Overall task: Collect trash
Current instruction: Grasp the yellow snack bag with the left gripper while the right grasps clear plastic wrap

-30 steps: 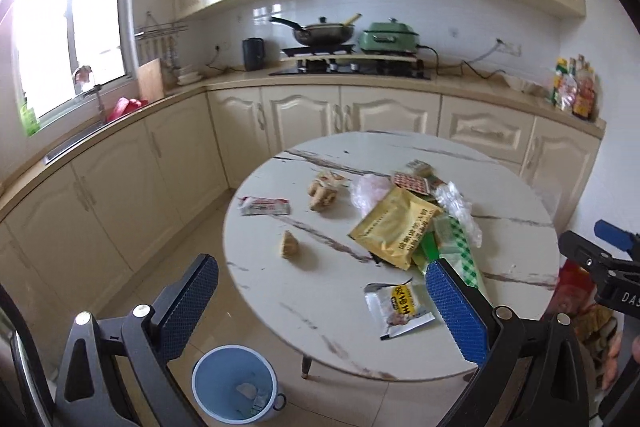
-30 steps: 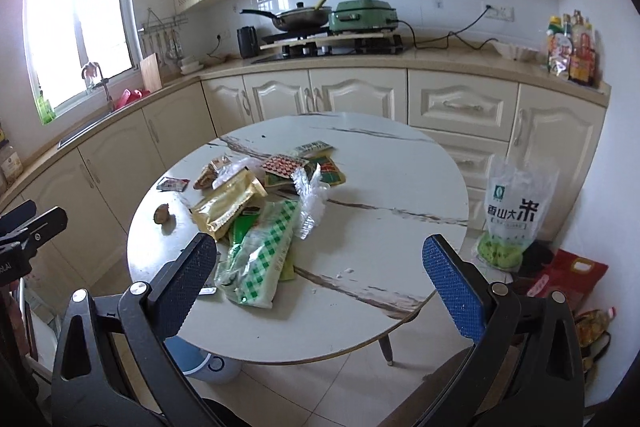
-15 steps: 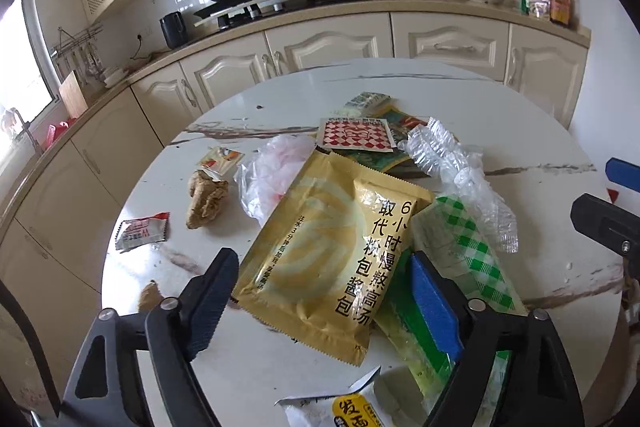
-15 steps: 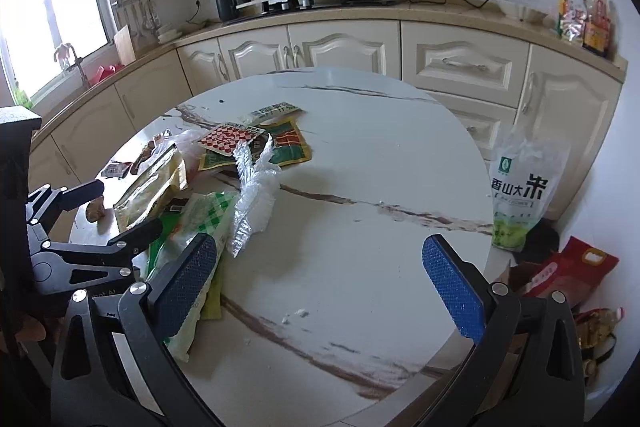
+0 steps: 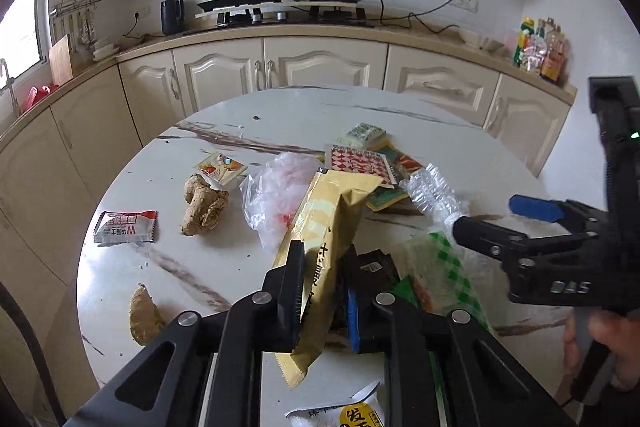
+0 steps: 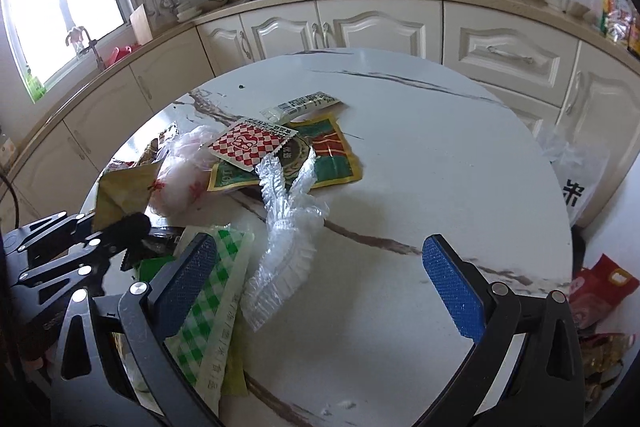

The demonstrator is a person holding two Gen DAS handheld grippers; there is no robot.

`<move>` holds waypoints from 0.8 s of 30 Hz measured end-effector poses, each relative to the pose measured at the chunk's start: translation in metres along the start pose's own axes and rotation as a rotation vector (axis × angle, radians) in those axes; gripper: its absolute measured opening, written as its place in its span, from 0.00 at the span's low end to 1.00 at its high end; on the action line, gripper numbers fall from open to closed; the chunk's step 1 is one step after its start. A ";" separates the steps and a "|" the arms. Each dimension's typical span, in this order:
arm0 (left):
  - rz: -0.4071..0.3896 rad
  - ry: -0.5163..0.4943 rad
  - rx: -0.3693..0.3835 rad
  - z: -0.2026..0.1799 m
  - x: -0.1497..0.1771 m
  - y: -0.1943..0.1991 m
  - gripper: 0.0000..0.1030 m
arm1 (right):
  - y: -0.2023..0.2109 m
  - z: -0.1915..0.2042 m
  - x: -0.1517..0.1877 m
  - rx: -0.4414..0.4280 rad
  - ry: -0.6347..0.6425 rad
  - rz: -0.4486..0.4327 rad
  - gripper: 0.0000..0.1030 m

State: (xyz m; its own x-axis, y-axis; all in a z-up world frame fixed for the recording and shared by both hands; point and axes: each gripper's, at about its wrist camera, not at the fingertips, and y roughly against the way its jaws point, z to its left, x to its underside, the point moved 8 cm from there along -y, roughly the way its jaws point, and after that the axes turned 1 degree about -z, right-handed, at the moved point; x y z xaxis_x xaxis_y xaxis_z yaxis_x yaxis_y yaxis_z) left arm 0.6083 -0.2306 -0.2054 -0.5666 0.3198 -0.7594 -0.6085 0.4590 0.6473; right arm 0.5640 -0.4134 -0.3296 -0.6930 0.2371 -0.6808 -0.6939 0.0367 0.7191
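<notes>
Trash covers the round marble bench (image 6: 440, 131) ahead of both my grippers, heaped mostly on its left half. Biggest piece first: the yellow pouch (image 5: 324, 239) stands pinched between the fingers of my left gripper (image 5: 322, 301), which is clamped tight on its lower part, the top of the pouch tilting up and away from me. Just right of that gripper, a green checked bag (image 5: 444, 271) lies flat; from my right wrist view the same bag (image 6: 212, 287) runs under my right gripper's left finger. My right gripper (image 6: 320, 291) is spread wide and holds nothing, and a crinkled clear plastic wrap (image 6: 284, 235) sits on the bench just ahead of its left finger. Beyond the wrap, a green and red packet (image 6: 328, 155) lies flat with a red checked sachet (image 6: 252, 143) overlapping its far left corner. A clear plastic bag (image 5: 276, 195) is bunched up just left of the yellow pouch. Further left of my left gripper, well apart from the heap, there is a ginger root (image 5: 202, 205), a red and white sachet (image 5: 126, 227) near the bench edge, and a smaller brown lump (image 5: 144, 315) closest to me. A dark packet (image 5: 372, 275) peeks out just behind my left gripper's right finger.
</notes>
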 end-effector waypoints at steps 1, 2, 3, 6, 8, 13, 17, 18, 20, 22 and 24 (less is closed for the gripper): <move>-0.007 0.018 0.019 0.004 0.006 0.013 0.12 | -0.005 0.001 -0.001 0.001 -0.001 0.007 0.99; -0.009 0.030 0.036 0.009 0.007 0.018 0.11 | -0.012 0.001 -0.001 0.002 0.000 0.022 0.94; -0.018 0.040 0.043 0.013 0.008 0.024 0.10 | -0.017 0.003 -0.001 0.000 0.001 0.038 0.90; -0.030 0.055 0.061 0.022 0.011 0.036 0.09 | -0.022 0.005 -0.004 0.007 0.016 0.053 0.72; -0.040 0.064 0.075 0.024 0.013 0.045 0.09 | -0.024 0.005 -0.004 0.028 0.040 0.068 0.51; -0.073 0.064 0.097 0.030 0.020 0.080 0.09 | -0.021 0.009 -0.001 0.009 0.072 0.078 0.24; -0.119 0.064 0.100 0.038 0.022 0.115 0.09 | 0.012 0.007 -0.008 0.008 0.041 0.001 0.23; -0.135 0.066 0.101 0.042 0.023 0.127 0.09 | 0.022 0.010 -0.011 0.007 0.041 -0.020 0.23; -0.160 0.072 0.100 0.051 0.027 0.148 0.09 | 0.046 0.023 -0.017 -0.011 0.049 -0.072 0.23; -0.179 0.079 0.080 0.066 0.034 0.170 0.09 | 0.066 0.048 -0.021 -0.057 0.071 -0.107 0.23; -0.191 0.094 0.060 0.082 0.046 0.190 0.09 | 0.081 0.084 -0.022 -0.117 0.110 -0.133 0.23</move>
State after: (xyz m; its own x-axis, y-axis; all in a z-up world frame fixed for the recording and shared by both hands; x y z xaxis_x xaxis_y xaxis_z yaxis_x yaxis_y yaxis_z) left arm 0.5126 -0.0610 -0.1229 -0.4953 0.1454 -0.8565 -0.6769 0.5534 0.4853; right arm 0.5395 -0.3340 -0.2445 -0.6065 0.1298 -0.7844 -0.7942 -0.0538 0.6053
